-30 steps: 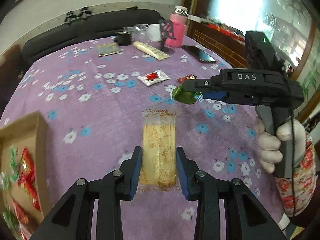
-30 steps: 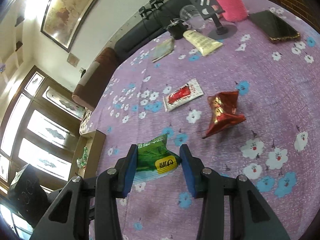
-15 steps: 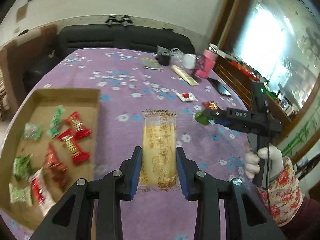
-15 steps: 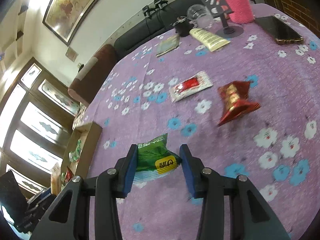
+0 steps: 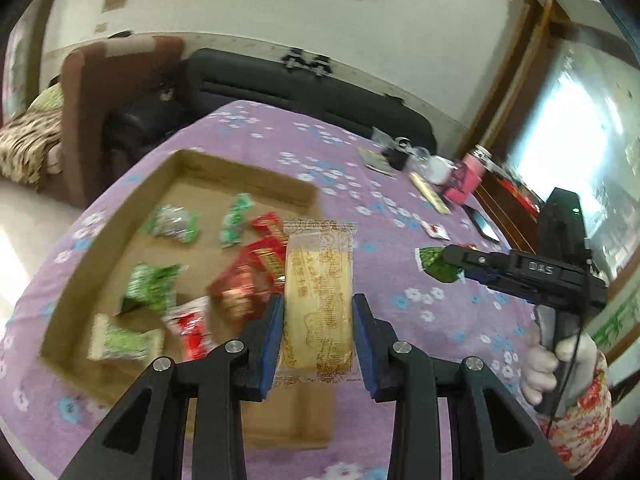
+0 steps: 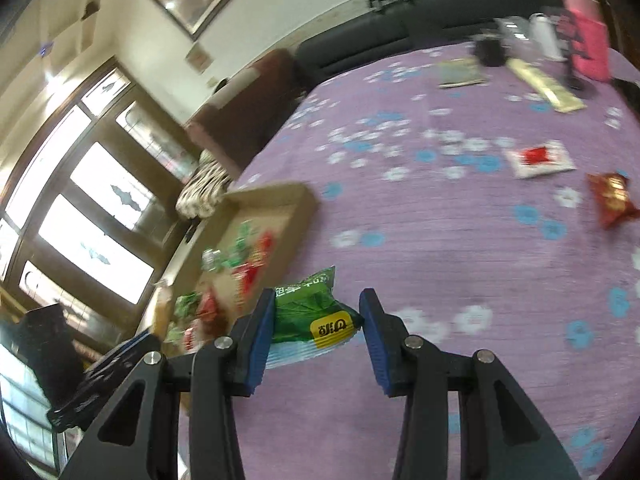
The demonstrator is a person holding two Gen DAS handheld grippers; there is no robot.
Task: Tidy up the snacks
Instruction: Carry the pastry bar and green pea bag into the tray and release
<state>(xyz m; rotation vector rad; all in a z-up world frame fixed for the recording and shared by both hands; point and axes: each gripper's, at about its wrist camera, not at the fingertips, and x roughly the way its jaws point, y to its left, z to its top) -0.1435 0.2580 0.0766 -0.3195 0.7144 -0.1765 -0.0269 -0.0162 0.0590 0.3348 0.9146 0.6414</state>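
Note:
My left gripper [image 5: 318,312] is shut on a long yellow wafer pack [image 5: 318,280] and holds it above the right edge of a shallow cardboard box [image 5: 240,178] that has several green and red snack packs in it. My right gripper [image 6: 318,312] is shut on a green snack pack [image 6: 312,310], held above the purple cloth to the right of the box [image 6: 280,194]. In the left wrist view the right gripper [image 5: 448,254] and its green pack [image 5: 434,264] hover right of the box.
A red-and-white sachet [image 6: 540,158] and a red foil pack [image 6: 610,196] lie on the flowered purple tablecloth [image 6: 440,240]. At the far end stand a pink bottle [image 5: 466,178], a white cup [image 5: 438,168], a phone [image 5: 484,224] and a cream tube [image 5: 430,198]. A brown armchair [image 5: 112,92] is behind the box.
Both grippers have swung left toward the box with their packs. The left one has gone from over the cloth to over the box's right edge.

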